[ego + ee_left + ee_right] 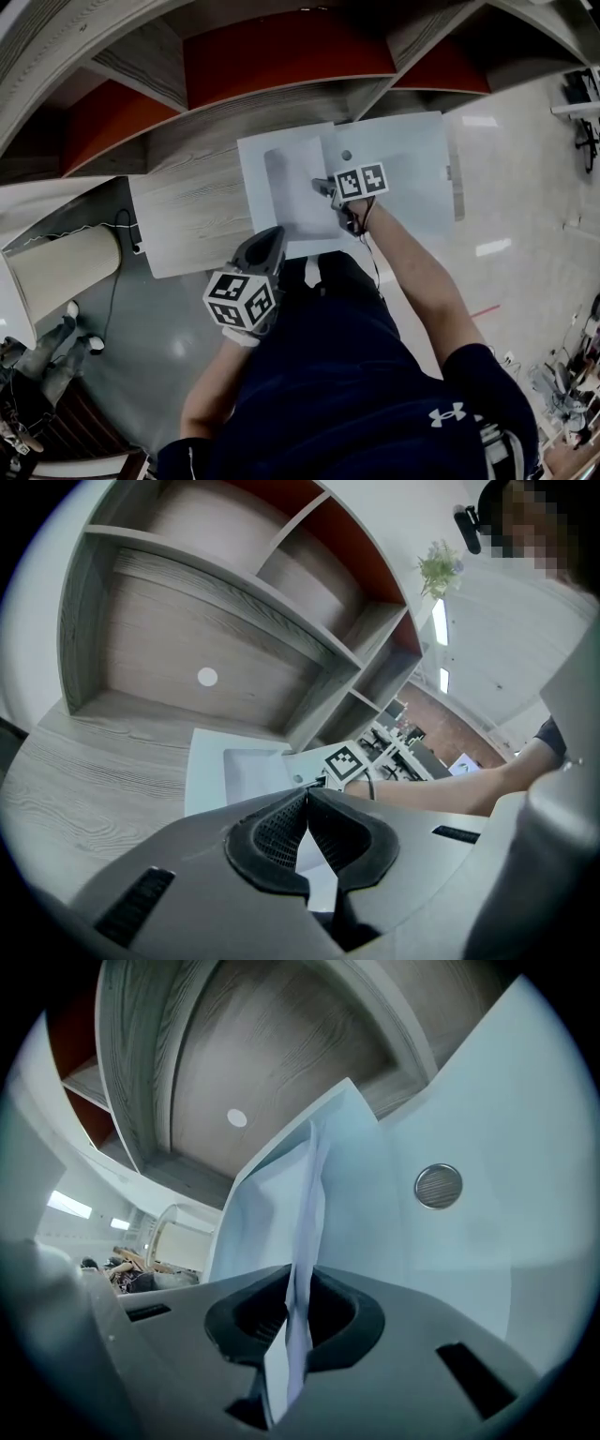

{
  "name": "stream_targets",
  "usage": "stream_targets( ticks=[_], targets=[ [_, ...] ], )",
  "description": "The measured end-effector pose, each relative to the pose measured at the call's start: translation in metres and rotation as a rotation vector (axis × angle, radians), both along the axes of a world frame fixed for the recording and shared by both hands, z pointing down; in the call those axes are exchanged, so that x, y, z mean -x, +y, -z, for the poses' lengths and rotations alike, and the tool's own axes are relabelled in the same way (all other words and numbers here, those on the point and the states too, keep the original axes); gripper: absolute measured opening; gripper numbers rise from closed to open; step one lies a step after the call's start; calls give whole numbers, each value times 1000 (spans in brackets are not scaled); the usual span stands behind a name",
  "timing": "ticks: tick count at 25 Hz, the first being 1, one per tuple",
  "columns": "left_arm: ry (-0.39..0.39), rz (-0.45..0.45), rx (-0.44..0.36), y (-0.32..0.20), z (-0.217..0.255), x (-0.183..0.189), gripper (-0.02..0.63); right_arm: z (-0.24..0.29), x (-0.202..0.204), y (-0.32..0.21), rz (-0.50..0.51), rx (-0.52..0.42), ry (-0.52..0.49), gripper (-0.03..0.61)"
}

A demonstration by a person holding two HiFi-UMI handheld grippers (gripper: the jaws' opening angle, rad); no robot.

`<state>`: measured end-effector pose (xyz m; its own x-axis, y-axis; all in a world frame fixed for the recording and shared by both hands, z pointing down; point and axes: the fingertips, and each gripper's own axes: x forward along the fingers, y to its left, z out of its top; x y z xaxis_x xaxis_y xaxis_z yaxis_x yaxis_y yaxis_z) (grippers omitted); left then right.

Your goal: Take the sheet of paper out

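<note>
A pale folder lies opened on the wooden shelf top, its flap with a round snap spread to the right. In the right gripper view a thin white sheet of paper stands up from the folder, and my right gripper is shut on its near edge. In the head view that gripper sits at the folder's middle. My left gripper hangs back at the shelf's front edge; its tips meet with nothing between them.
Grey wooden cubbyholes with red back panels rise behind the folder. A beige cylinder and cables lie on the floor at the left. The person's legs stand right against the shelf front.
</note>
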<state>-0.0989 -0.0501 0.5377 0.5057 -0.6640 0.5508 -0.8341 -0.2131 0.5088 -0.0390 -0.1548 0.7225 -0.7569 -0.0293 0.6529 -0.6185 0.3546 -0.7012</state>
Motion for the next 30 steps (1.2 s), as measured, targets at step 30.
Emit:
stream_targets(
  ticks=[30],
  targets=[
    [-9,-39,-64,-32,21,-20,15,52,-131,-26,-157,-84,51,15]
  ],
)
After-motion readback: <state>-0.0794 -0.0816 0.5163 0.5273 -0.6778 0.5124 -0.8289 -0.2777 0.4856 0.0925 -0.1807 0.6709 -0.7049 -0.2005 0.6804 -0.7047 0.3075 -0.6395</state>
